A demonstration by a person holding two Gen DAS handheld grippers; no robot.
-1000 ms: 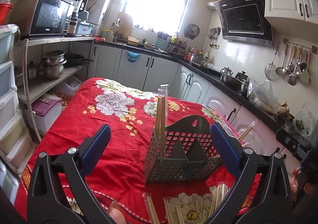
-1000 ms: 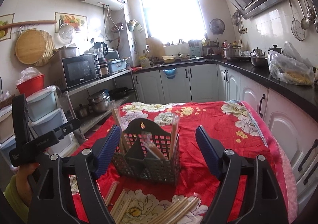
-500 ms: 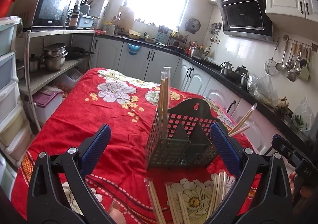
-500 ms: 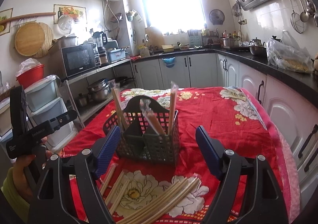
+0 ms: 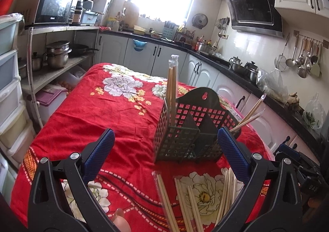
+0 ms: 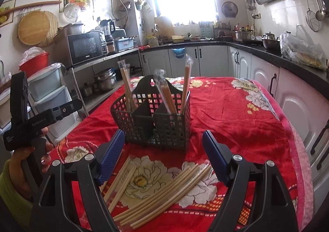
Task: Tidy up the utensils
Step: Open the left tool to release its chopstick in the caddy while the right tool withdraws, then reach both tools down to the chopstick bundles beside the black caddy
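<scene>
Both views lower and nearer than a second ago; more loose sticks now showing at bottom of each.

Right gripper [image 6: 163, 156]: blue-padded jaws spread wide, nothing between, hovering over loose pale wooden chopsticks in clear sleeves [image 6: 162, 190] on red floral tablecloth [image 6: 236, 120].

Left gripper [image 5: 165, 156]: likewise spread, empty.

Just beyond both: dark green perforated plastic utensil basket with dividers [image 6: 156, 125], several wrapped pairs standing inside.

Judged partly done: most sticks not yet in the basket.

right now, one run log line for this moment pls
left gripper open, empty | right gripper open, empty | dark slotted plastic utensil basket holds wrapped chopsticks | loose wooden chopsticks on red cloth
</scene>
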